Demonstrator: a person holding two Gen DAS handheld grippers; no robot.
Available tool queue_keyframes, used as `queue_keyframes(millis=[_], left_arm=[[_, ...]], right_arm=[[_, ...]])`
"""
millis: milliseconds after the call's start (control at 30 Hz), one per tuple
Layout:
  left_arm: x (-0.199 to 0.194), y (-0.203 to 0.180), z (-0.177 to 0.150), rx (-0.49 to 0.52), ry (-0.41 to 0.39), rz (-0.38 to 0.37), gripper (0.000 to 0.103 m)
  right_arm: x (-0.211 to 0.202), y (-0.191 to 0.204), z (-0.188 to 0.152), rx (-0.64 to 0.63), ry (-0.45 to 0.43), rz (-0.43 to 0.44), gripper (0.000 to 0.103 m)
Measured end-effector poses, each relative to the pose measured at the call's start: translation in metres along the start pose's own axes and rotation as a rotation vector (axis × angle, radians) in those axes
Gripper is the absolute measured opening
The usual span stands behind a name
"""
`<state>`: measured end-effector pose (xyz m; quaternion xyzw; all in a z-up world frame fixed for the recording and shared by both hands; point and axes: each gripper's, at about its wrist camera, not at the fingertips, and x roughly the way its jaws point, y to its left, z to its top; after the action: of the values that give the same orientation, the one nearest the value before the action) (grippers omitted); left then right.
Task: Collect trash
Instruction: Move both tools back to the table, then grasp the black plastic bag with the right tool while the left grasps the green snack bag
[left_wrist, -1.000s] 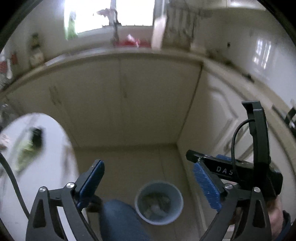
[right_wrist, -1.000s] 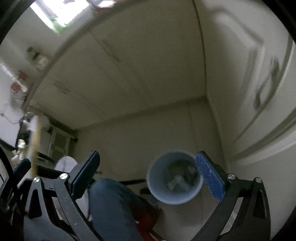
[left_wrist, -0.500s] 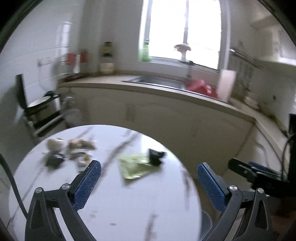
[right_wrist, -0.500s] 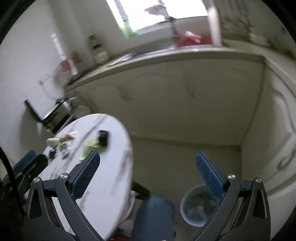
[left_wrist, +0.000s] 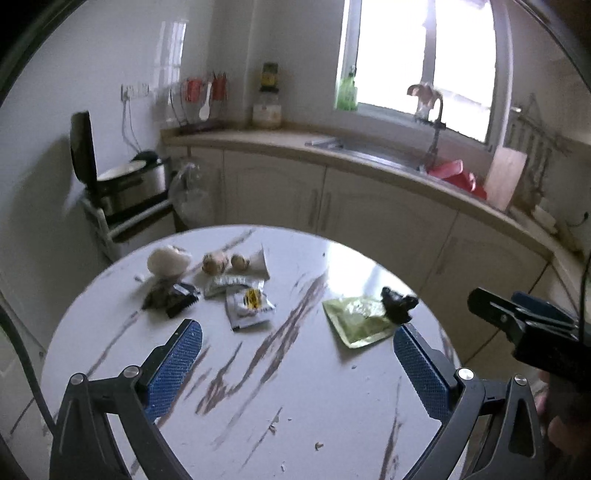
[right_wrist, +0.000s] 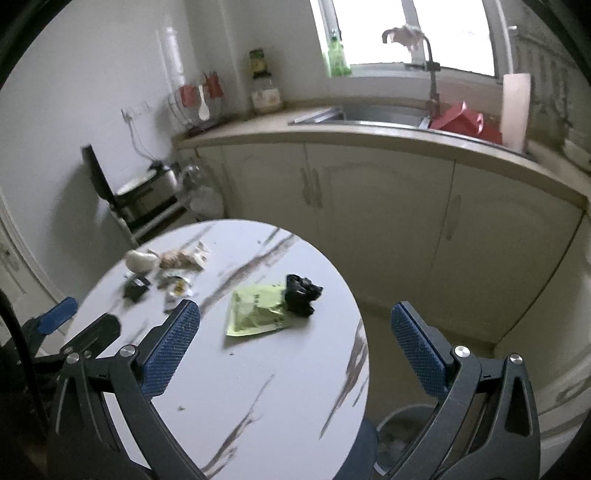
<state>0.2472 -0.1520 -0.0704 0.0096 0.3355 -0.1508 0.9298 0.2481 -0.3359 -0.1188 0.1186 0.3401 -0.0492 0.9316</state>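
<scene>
Left view: my left tool (left_wrist: 297, 363), fingers apart and holding nothing, hangs over the round worktop (left_wrist: 332, 417), aimed toward the wrappers (left_wrist: 245, 299) at the far left, ready for a pick. The green pouch (left_wrist: 356, 321) and black wad (left_wrist: 399, 304) lie nearer the right edge.

Right view: my right tool (right_wrist: 295, 349), likewise apart and holding nothing, faces the pouch (right_wrist: 255, 310), with the wad (right_wrist: 301, 293) touching it. The bin (right_wrist: 402, 428) stands on the floor below the worktop's edge, close for dropping.

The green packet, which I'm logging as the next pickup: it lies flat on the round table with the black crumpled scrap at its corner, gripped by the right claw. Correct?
Not quite. The right claw is open and empty, above the round table. The right wrist view shows the green packet lying flat, ungripped, with the black crumpled scrap at its corner.
</scene>
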Motion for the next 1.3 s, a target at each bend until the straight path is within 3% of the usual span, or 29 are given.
queue_keyframes(millis=[200, 533, 600, 800, 900, 967, 1300], left_arm=[[0.055, -0.005, 0.028, -0.011, 0.095, 0.015, 0.102], [0.142, -0.039, 0.045, 0.044, 0.209, 0.007, 0.102], [0.153, -0.041, 0.047, 0.048, 0.222, 0.009, 0.102], [0.172, -0.035, 0.049, 0.066, 0.236, 0.027, 0.102], [0.179, -0.036, 0.047, 0.078, 0.243, 0.022, 0.102], [0.182, -0.038, 0.045, 0.089, 0.242, 0.014, 0.102], [0.21, -0.061, 0.05, 0.148, 0.257, 0.008, 0.102]], right_arm=[[0.058, -0.02, 0.0, -0.009, 0.107, -0.025, 0.103], [0.121, -0.039, 0.002, -0.007, 0.212, 0.014, 0.082], [0.128, -0.043, 0.004, 0.003, 0.221, 0.044, 0.074], [0.153, -0.036, 0.006, -0.026, 0.272, 0.112, 0.067], [0.159, -0.029, 0.002, -0.055, 0.274, 0.116, 0.055], [0.159, -0.027, 0.002, -0.069, 0.274, 0.122, 0.033], [0.137, -0.053, 0.0, 0.014, 0.232, 0.165, 0.032]])
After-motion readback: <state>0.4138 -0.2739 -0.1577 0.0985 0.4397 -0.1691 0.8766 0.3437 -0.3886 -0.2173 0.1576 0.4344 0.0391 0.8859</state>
